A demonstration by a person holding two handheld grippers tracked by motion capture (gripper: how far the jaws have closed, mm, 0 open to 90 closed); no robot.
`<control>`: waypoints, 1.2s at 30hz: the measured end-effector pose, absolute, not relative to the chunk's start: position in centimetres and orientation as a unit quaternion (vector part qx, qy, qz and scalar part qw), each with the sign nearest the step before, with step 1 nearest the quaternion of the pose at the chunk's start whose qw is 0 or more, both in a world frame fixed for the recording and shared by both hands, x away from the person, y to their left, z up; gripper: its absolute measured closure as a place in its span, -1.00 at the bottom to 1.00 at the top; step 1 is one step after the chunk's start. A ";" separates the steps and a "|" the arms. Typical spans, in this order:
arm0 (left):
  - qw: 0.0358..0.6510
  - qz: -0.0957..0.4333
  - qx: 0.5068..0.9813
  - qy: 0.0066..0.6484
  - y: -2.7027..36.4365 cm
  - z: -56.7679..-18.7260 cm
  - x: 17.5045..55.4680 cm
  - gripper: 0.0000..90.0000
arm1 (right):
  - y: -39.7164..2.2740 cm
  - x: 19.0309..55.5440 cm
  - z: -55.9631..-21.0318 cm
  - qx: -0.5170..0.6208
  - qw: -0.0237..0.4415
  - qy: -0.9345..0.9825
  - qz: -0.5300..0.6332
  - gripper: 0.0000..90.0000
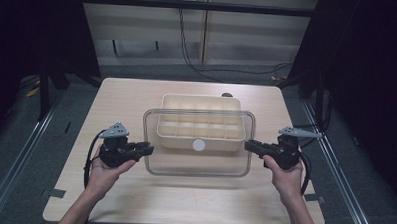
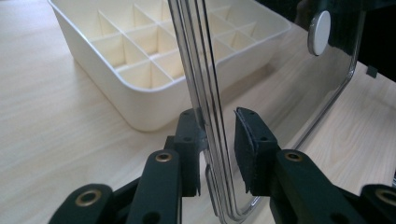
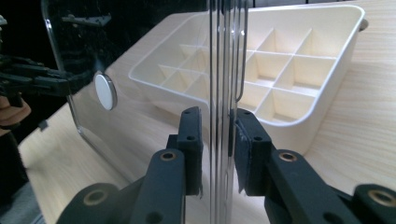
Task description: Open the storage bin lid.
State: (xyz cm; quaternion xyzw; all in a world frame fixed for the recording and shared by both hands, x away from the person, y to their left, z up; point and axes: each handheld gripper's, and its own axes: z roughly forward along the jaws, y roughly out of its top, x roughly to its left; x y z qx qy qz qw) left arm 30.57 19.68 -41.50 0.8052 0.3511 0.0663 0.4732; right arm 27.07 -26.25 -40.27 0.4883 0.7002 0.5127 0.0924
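Observation:
A clear lid (image 1: 197, 164) with a white round knob (image 1: 199, 145) hangs level over the front of a cream compartment tray (image 1: 199, 97) in the middle of the table. My left gripper (image 1: 149, 149) is shut on the lid's left rim and my right gripper (image 1: 248, 145) is shut on its right rim. In the left gripper view the lid's rim (image 2: 196, 56) runs between the black pads of the gripper (image 2: 218, 135), with the tray (image 2: 140, 105) behind. The right gripper view has the rim (image 3: 224, 56) clamped in that gripper (image 3: 219, 133), the tray (image 3: 299, 135) beyond.
The wooden table (image 1: 133, 200) has bare room on both sides and in front of the tray. A small dark object (image 1: 227, 95) lies just behind the tray. Black cables (image 1: 188, 56) trail on the floor past the far edge. Metal rails flank the table.

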 end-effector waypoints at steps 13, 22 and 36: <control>0.469 0.066 0.809 0.348 20.1 -41.5 28.9 0.59 | -25.9 25.2 -40.4 0.486 0.082 0.706 0.508 0.66; 0.462 0.062 0.813 0.349 20.3 -41.5 28.2 0.59 | -25.6 24.4 -40.9 0.485 0.081 0.715 0.497 0.65; 0.453 0.054 0.817 0.353 20.2 -42.5 26.6 0.58 | -25.6 22.6 -41.5 0.488 0.067 0.719 0.489 0.66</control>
